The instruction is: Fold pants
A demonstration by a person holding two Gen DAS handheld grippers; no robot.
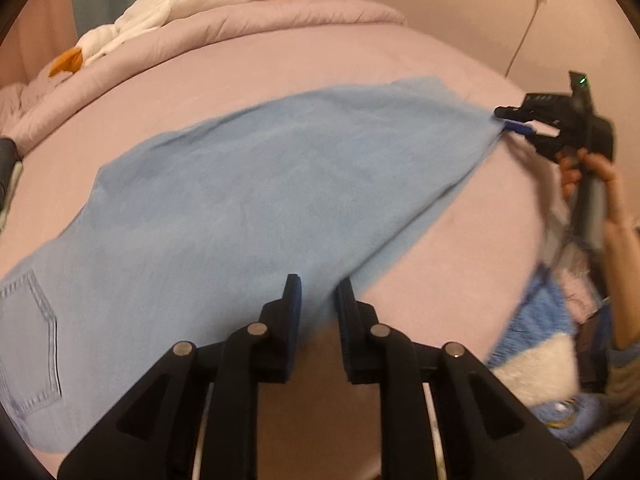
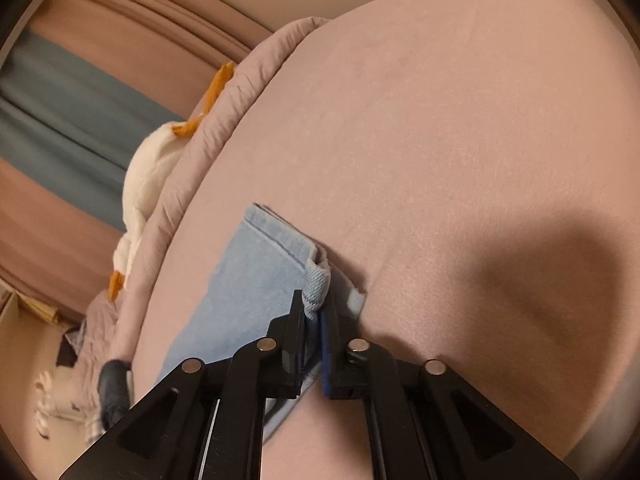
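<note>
Light blue jeans [image 1: 248,200] lie spread across a pink bed, a back pocket [image 1: 32,340] at the lower left. My left gripper [image 1: 318,292] sits at the near edge of the jeans, with the jaws a little apart and fabric between them. My right gripper [image 1: 508,120] shows in the left wrist view at the far right, pinching the leg end. In the right wrist view the right gripper [image 2: 314,300] is shut on the bunched hem [image 2: 316,284] of the jeans [image 2: 244,292], just above the bed.
The pink bed sheet [image 1: 280,64] spreads all around the jeans. A rolled pink duvet [image 1: 224,20] with a white plush goose [image 1: 168,8] lies along the far side. A blue and white fluffy item [image 1: 536,344] lies at the right.
</note>
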